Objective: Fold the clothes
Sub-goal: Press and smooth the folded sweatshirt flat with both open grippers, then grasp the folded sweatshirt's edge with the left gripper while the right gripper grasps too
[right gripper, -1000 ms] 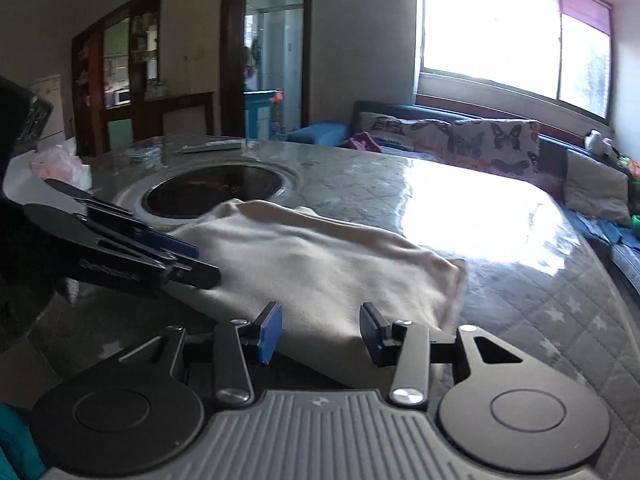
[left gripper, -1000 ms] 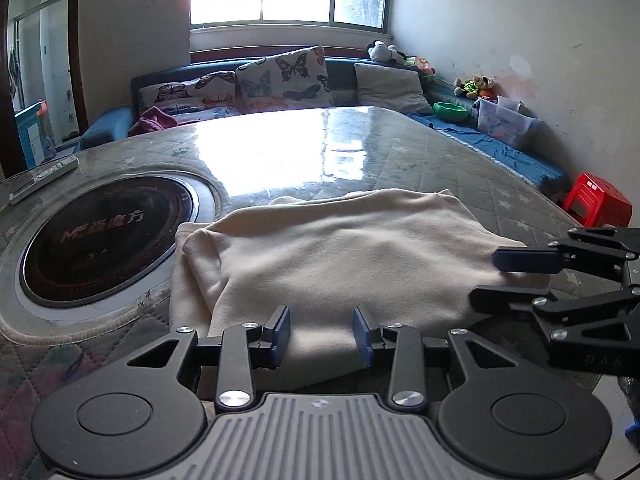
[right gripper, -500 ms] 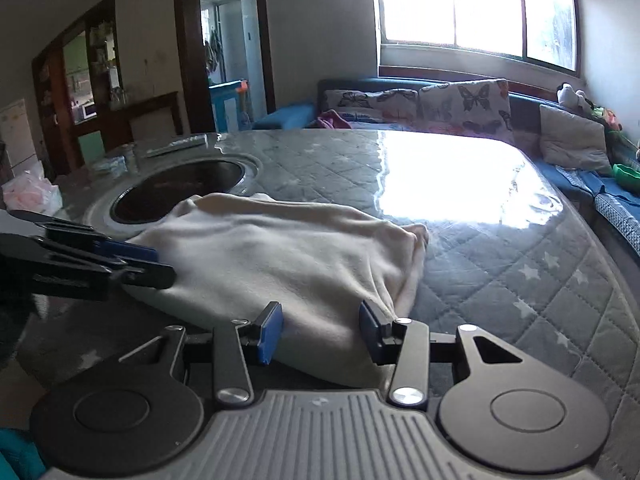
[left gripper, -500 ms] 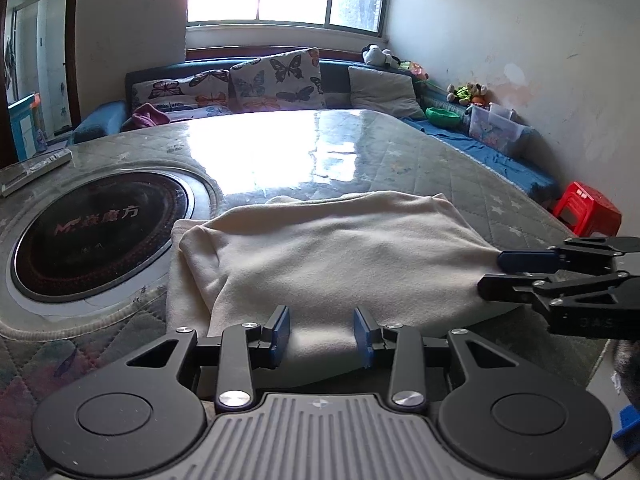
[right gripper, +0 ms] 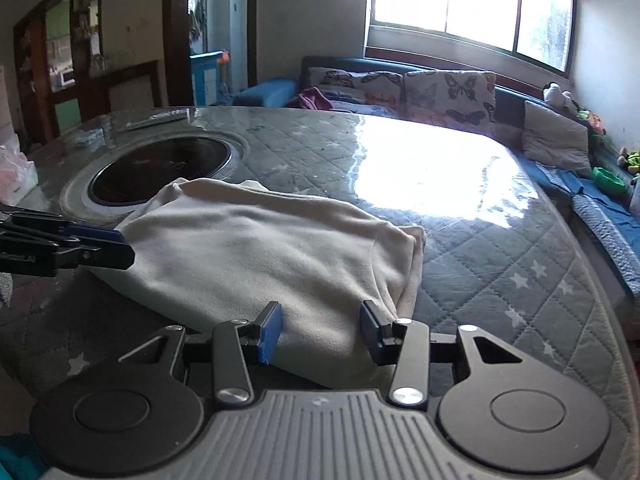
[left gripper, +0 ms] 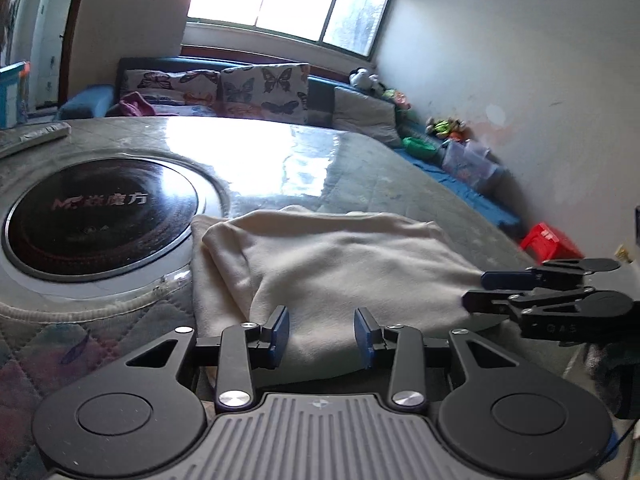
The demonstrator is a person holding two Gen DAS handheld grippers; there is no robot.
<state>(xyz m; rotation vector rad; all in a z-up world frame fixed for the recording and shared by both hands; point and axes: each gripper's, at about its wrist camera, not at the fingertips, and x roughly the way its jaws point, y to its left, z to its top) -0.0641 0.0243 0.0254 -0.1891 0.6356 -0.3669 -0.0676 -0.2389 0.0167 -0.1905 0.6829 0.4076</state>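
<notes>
Now both your left gripper [left gripper: 321,334] and right gripper [right gripper: 318,334] have drawn back, jaws parted and empty, from the cream garment [left gripper: 340,264] lying folded beside the round cooktop [left gripper: 100,216], so this fold looks finished.

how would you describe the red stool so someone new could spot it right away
Start at the big quilted table and look past its right edge to the floor by the white wall. The red stool stands there, the only bright red thing, beyond the blue-covered bench.
</notes>
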